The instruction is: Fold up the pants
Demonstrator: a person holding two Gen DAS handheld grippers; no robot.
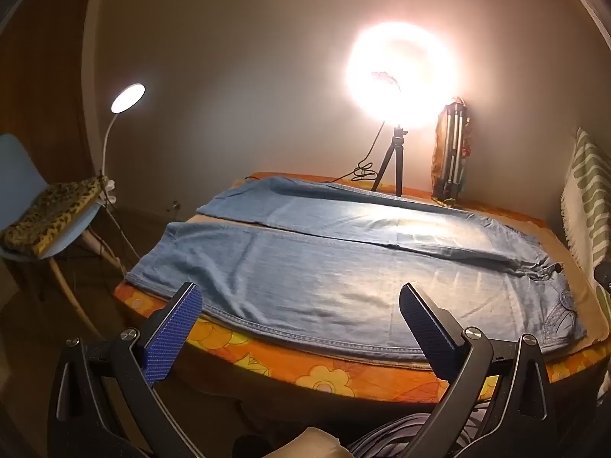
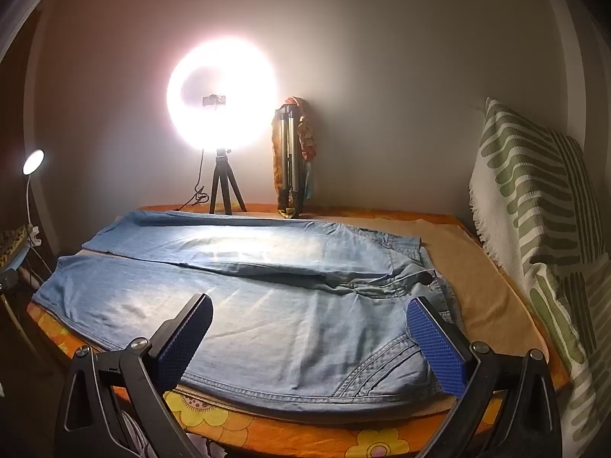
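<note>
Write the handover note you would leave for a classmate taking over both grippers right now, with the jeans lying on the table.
Left gripper: open, empty, hovering at the near edge by the leg end.
Right gripper: open, empty, hovering at the near edge by the waist end.
Jeans: spread flat on the table, legs side by side and slightly apart, hems to the left, waistband to the right.
Done: pants laid out; no fold visible.
Left: all folding, probably starting by bringing one leg over the other, then folding lengthwise.

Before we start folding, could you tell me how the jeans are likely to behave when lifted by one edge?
The jeans lie flat with soft wrinkles, so they will probably drape limply. Being denim, they are likely heavyish and may drag across the floral cover.
</note>
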